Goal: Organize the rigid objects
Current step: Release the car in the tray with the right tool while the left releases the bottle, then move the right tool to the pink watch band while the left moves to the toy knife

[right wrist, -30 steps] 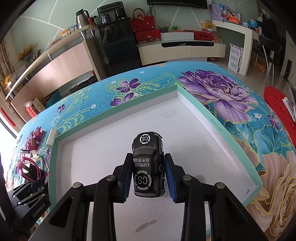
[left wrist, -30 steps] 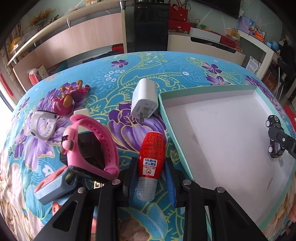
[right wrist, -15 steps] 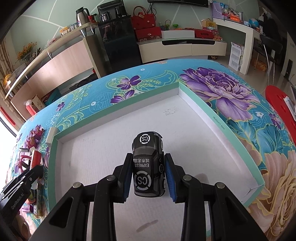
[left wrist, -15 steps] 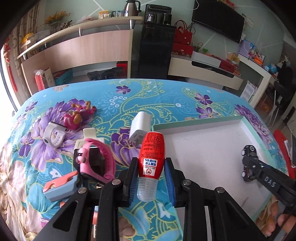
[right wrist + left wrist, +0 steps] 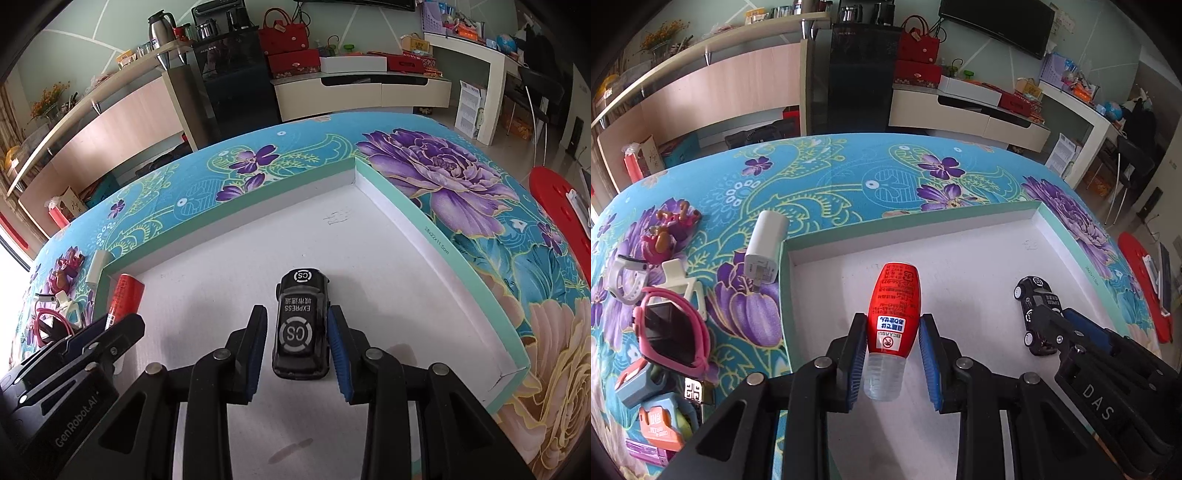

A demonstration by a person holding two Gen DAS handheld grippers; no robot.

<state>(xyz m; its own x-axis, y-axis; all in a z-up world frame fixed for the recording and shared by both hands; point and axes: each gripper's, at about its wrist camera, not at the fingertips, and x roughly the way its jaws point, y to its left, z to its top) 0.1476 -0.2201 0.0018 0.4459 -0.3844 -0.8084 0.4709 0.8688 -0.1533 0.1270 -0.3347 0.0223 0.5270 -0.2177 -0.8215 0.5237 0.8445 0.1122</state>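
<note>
Jaws of the left gripper (image 5: 893, 356) pinched the red bottle (image 5: 894, 295) at its lower body just above the clear cap, holding it over the white floor of the tray (image 5: 1071, 236), clear of the floor as far as the view let one judge. Those of the right gripper (image 5: 297, 343) sat either side of the black car (image 5: 301, 328); its wheels rested on the tray floor, the blue pads looked to touch its flanks, and a firm squeeze could not be confirmed.

By its look the bottle was light, stiff plastic with a glossy, slippery label and a rounded body, so a hold low on the straight waist near the cap seemed safer than one on the bulge. The car was small, hard and likely to roll; gripping across its doors, as here, seemed the sound way.

Only the left wrist view showed what waited on the flowered surface (image 5: 849, 173) beside the tray: a white charger (image 5: 764, 251), a pink watch (image 5: 674, 328), a white watch (image 5: 626, 280) and a small figure (image 5: 670, 229). It also showed the car side-on with its wheels down. Only the right wrist view showed the car's printed roof and the tray's near right corner, and it caught the bottle from the side, tilted.
</note>
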